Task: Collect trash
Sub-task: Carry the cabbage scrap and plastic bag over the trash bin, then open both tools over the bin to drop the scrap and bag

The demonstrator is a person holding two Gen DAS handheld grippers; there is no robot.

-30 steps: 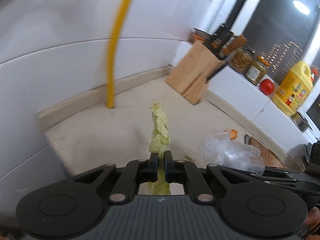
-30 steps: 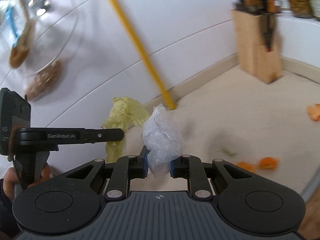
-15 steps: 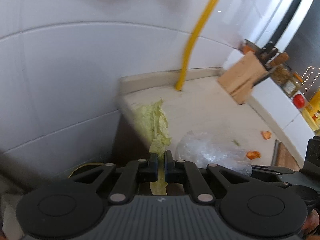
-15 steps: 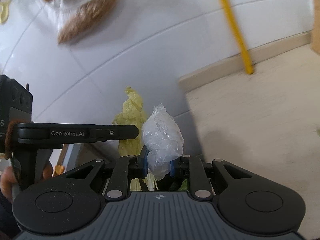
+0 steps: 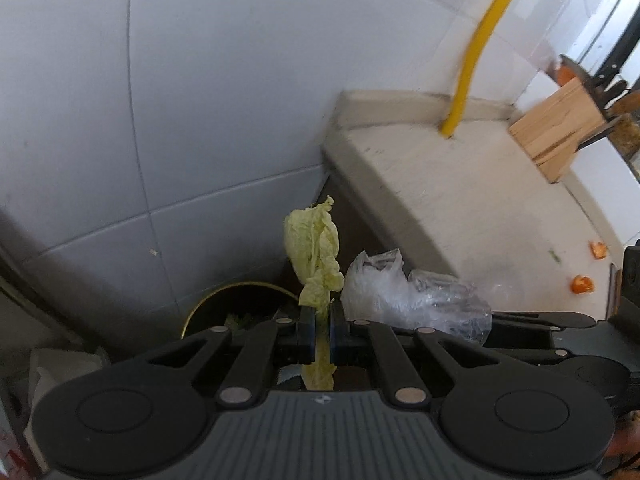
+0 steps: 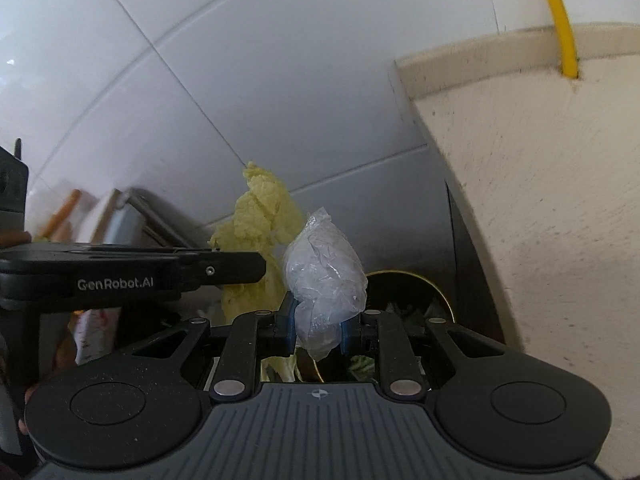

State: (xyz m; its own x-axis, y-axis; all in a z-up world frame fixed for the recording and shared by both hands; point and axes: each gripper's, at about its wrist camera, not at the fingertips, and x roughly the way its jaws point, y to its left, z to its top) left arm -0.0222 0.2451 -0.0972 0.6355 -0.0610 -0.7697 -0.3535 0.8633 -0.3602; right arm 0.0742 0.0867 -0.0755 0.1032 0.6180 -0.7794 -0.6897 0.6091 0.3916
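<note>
The left gripper (image 5: 322, 330) pinches a cabbage leaf (image 5: 314, 252). The right gripper (image 6: 318, 330) clamps crumpled plastic wrap (image 6: 324, 276), both above the bin (image 5: 192, 316).

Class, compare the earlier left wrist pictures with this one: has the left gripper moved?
Yes. The left gripper, shut on the cabbage leaf, has left the countertop and now hangs past its edge, over the trash bin.

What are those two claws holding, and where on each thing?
Left claw: pale green cabbage leaf, near its lower end. Right claw: crumpled clear plastic bag, at its lower part.
</note>
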